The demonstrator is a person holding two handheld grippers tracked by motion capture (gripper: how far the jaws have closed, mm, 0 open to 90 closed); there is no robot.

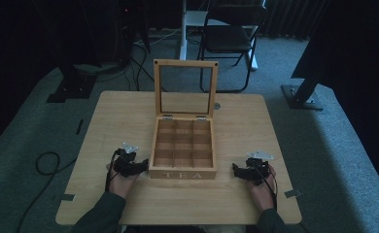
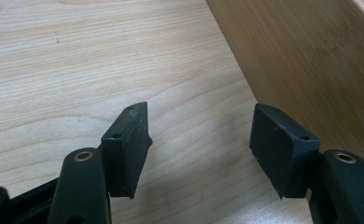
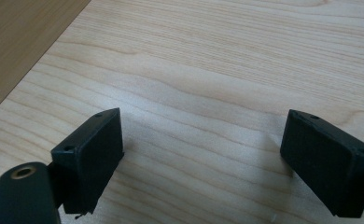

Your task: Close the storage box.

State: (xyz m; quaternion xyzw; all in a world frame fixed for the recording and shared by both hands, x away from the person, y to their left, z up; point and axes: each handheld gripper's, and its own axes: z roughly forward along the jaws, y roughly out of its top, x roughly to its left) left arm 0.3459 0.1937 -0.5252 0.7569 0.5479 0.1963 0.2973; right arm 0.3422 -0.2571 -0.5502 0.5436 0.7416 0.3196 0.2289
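While the high view is pretty dim, you can make out a wooden tea box (image 1: 182,148) sitting mid-table (image 1: 255,126), its glass-paned lid (image 1: 185,90) standing upright and the nine compartments looking bare, with "TEA" on the front wall. Left gripper (image 1: 140,165) rests on the table just beside the box's left side, right gripper (image 1: 236,170) near its right side with a small gap. Over in the left gripper view, the left gripper (image 2: 199,135) has its jaws spread with nothing between them, box wall (image 2: 311,60) close on the right. Right gripper view: right gripper (image 3: 203,154) jaws wide apart over bare wood, box (image 3: 17,42) off in the upper-left corner.
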